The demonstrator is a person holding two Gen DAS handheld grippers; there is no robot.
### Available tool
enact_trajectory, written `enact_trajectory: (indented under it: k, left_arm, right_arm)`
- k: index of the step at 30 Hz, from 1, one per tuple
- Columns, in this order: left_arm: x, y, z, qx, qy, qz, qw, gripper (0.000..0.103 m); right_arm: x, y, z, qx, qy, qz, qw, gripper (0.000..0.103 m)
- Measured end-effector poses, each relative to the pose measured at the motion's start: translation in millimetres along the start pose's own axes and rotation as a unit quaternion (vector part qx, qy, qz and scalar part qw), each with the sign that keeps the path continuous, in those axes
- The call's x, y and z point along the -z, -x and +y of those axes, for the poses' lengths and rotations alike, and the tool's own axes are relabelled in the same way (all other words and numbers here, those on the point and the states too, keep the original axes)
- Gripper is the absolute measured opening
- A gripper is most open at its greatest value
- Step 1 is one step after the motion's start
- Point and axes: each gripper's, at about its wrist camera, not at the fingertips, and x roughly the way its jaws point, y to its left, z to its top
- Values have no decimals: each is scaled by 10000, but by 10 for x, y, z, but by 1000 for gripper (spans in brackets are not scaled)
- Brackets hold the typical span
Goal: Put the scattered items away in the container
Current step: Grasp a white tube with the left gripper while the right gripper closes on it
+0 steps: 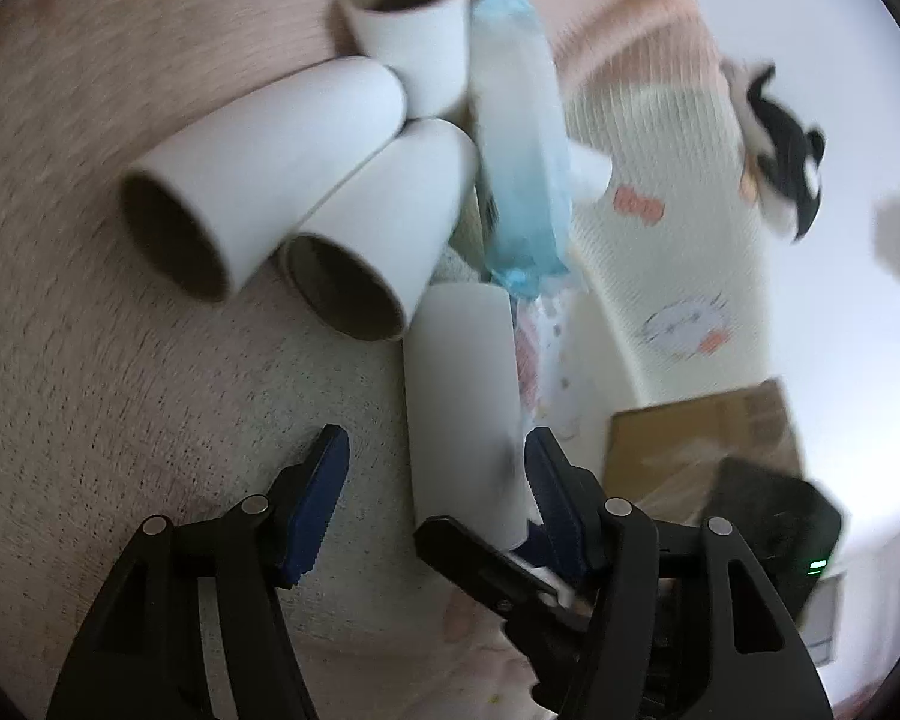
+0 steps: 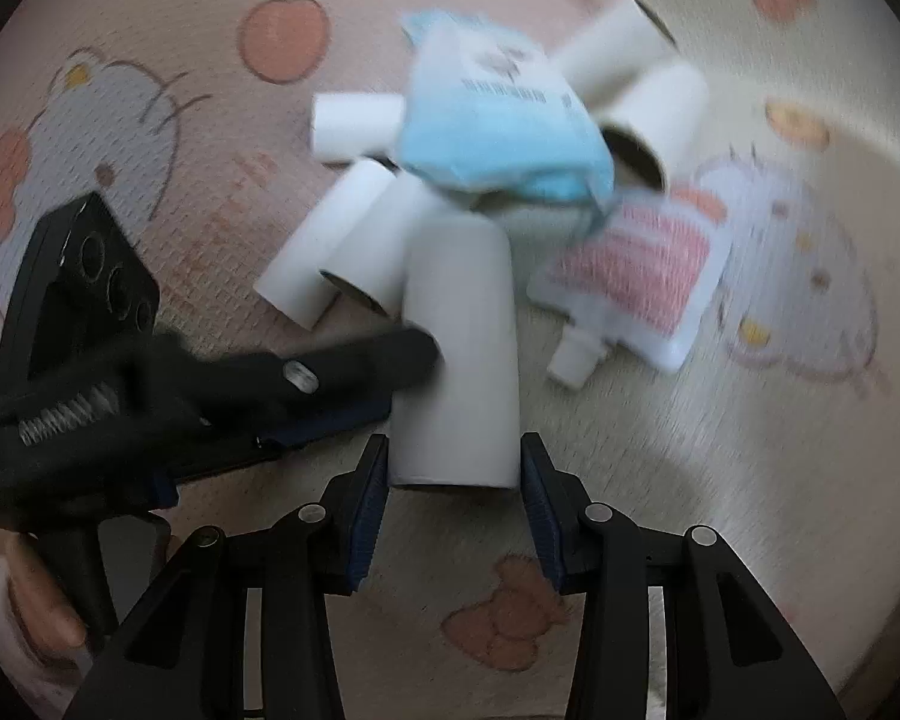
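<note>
Underfoot we have a soft cartoon-printed play mat [image 2: 750,480], pink and cream, with the scattered pile lying on it. Our concern is the white cardboard tube [image 2: 459,354], which lies at the near edge of the pile, lengthwise away from us. We judge it very light and hollow, stiff enough along its length but easy to crush across the wall, and smooth enough to slip, so a gentle pinch across its near end suits it best. Our right gripper [image 2: 455,501] has a pad on either side of that end, apparently closed on it, though blur hides the contact. Our left gripper [image 1: 435,474] has its jaws apart beside the same tube, the right pad near its wall, pressing nothing. At twelve o'clock from the tube sits a blue-and-white pouch [image 2: 498,120], soft and crinkly by its look, atop more tubes [image 2: 342,246]. At three o'clock lies a pink spouted pouch [image 2: 636,288], likely floppy. Beyond, in the left wrist view at four o'clock, we see a cardboard box [image 1: 702,438], perhaps the container.
</note>
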Motion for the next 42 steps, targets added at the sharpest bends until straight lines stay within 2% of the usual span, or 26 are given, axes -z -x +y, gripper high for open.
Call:
enact_trajectory:
  k: [2, 6, 9, 13, 15, 18, 21, 26, 29, 30, 31, 35, 42]
  left_arm:
    - [-11, 1, 36, 135, -16, 53, 9999, 65]
    - [-8, -27, 0, 68, -35, 161, 9998, 65]
    - [-59, -49, -67, -185, -6, 329, 9993, 65]
    - [-71, -100, -261, -608, -526, 412, 9959, 65]
    - [-61, -116, -305, -553, -666, 391, 9955, 65]
    - [-111, -156, -324, -352, -561, 463, 9967, 65]
    - [-178, -181, -362, -244, -581, 377, 9973, 65]
    - [-261, -274, -384, -319, -493, 534, 9968, 64]
    - [-244, -304, -377, -486, -531, 585, 9957, 56]
    - [-231, -308, -364, -556, -532, 613, 9951, 48]
    - [-214, -317, -347, -609, -496, 696, 9945, 46]
    - [-179, -308, -338, -592, -460, 876, 9933, 45]
    - [-99, -292, -498, -781, -928, 786, 9895, 43]
  right_arm:
    - [17, 1, 25, 38, 61, -28, 10000, 40]
    - [5, 27, 97, 142, 221, 26, 9997, 40]
    - [-21, 73, 95, 145, 148, -9, 9998, 40]
    - [-71, 114, 105, 211, 156, -39, 9996, 40]
    - [-93, 119, 138, 233, 268, -18, 9994, 40]
    - [-133, 131, 201, 251, 458, -2, 9986, 40]
    - [-181, 134, 238, 223, 531, 34, 9983, 40]
    - [-247, 82, 275, 298, 583, 194, 9977, 40]
    - [-246, 49, 281, 270, 573, 276, 9976, 40]
    - [-243, 41, 280, 265, 546, 301, 9977, 40]
    - [-237, 29, 277, 267, 512, 334, 9978, 40]
    - [-195, -12, 252, 166, 304, 444, 9984, 40]
    - [-134, -16, 361, 262, 404, 493, 9976, 40]
